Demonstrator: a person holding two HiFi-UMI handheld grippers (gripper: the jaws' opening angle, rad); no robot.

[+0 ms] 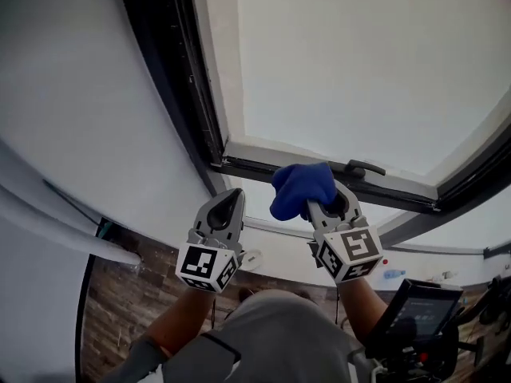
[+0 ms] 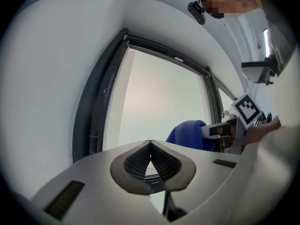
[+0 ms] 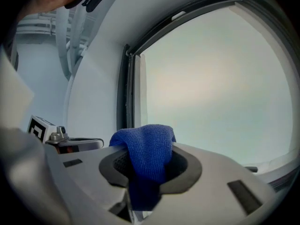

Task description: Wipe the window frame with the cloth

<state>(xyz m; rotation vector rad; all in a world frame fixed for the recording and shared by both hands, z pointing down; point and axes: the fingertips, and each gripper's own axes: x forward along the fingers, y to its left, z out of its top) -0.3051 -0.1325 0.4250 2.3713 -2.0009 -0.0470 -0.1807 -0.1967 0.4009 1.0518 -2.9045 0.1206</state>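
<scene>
Blue cloth [image 1: 302, 188]: pinched tight in the right gripper [image 1: 329, 207], bunched up out of the jaws toward 12 o'clock
Left gripper [image 1: 229, 204]: at the cloth's 9 o'clock, jaws pressed together on nothing
Window frame [image 1: 255, 168]: dark bottom rail right at the cloth's 12 o'clock; can't tell if they're touching
Handle [image 1: 365, 167]: at the cloth's 2 o'clock
Progress: no wipe marks show, so I'd guess most of the frame is left
</scene>
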